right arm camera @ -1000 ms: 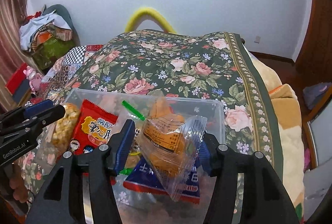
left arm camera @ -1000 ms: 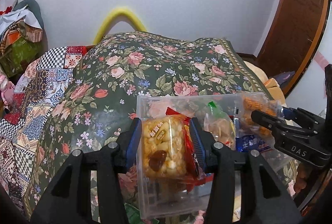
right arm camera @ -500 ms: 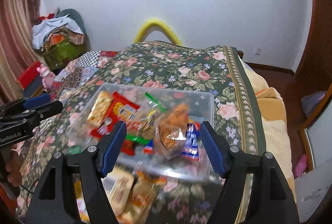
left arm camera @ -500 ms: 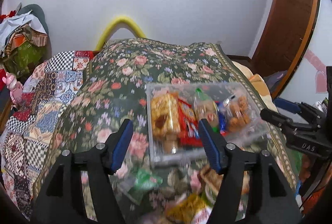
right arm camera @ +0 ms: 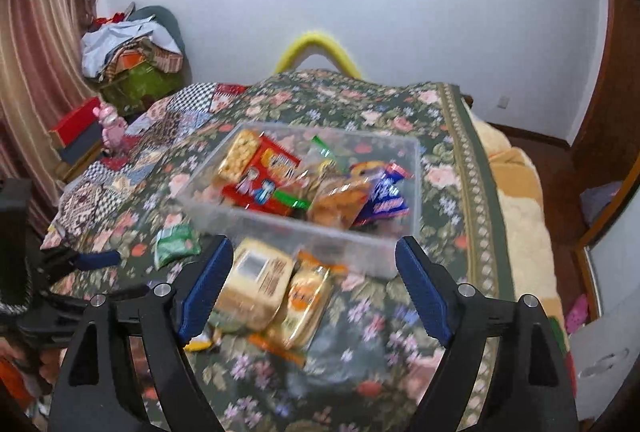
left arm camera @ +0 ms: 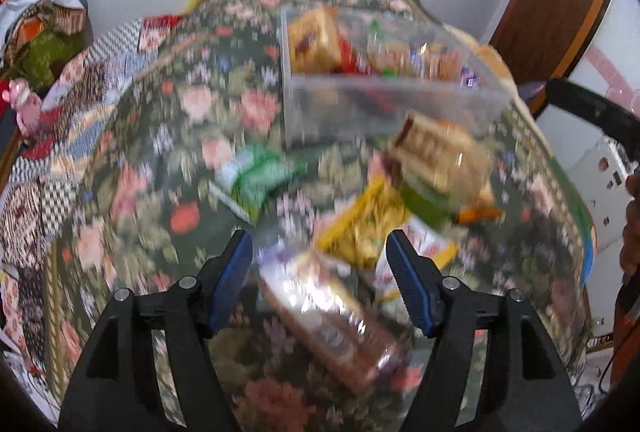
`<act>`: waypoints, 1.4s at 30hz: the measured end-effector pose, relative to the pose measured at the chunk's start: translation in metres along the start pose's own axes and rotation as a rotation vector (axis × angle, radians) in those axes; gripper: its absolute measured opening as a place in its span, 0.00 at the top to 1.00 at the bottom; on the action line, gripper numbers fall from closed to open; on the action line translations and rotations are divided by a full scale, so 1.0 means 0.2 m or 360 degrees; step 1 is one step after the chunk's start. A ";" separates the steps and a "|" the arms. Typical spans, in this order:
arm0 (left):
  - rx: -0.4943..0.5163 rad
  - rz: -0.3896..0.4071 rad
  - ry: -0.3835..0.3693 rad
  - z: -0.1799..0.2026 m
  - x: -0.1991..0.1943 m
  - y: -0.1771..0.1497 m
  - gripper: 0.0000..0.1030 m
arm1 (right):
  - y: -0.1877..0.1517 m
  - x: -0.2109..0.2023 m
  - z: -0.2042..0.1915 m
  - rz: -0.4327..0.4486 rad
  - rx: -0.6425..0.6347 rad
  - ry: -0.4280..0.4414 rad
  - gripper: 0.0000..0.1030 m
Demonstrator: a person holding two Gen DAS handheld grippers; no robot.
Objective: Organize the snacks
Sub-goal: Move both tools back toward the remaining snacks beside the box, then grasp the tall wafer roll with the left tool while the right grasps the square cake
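Both jaws stand wide apart, gripping nothing: the left hand-held gripper (left arm camera: pixel 320 272) hangs above loose snack packets (left arm camera: pixel 360 232) on the floral bedspread (right arm camera: pixel 452 168), and the right hand-held gripper (right arm camera: pixel 314 284) hangs above two pale packets (right arm camera: pixel 276 288). Just beyond them, the clear plastic bin (right arm camera: pixel 340 244) holds assorted snacks, including a red packet (right arm camera: pixel 264 176).

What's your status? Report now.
Left gripper open, empty. Right gripper open, empty. Clear bin part-filled; loose snack packets on floral bedspread before it. Nothing blocking them.
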State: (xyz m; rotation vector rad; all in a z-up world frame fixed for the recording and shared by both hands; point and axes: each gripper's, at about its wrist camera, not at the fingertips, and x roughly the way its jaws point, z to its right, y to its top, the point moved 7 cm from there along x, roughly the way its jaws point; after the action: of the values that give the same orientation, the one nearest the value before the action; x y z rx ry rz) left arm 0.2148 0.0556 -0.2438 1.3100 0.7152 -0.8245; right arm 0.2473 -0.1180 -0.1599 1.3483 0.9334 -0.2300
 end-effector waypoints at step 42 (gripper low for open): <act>-0.0081 0.0269 0.0051 -0.14 -0.14 0.04 0.70 | -0.14 0.21 -0.10 -0.0178 0.0127 0.0184 0.49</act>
State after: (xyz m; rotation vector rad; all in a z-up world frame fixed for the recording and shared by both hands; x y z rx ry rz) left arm 0.2068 0.0871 -0.2206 1.3205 0.6374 -0.6466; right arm 0.2464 -0.0919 -0.2081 1.3960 1.1084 -0.2795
